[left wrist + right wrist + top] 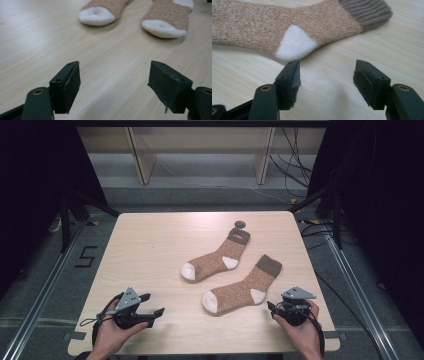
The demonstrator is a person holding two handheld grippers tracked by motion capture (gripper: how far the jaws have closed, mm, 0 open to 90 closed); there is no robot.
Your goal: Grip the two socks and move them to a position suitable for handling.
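lying on a pale wood tabletop (150,250), two socks (242,291); left gripper (152,307) and right gripper (272,307) jaws wide, empty.

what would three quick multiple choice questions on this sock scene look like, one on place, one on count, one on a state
1. Where does the nearer sock lie?
A. just ahead of the right gripper
B. under the left gripper
C. on the floor

2. How many socks are on the table?
A. one
B. two
C. four

3. How do the right gripper's jaws stand?
A. clamped on a sock cuff
B. shut with nothing between them
C. open with nothing between them

Answers:
1 A, the right gripper view has this sock's white heel just beyond its jaw tips, and the high view puts it ahead of that gripper.
2 B, the high view shows the nearer sock and the farther sock, lying apart.
3 C, its view shows a wide gap between the jaws with bare wood in it.
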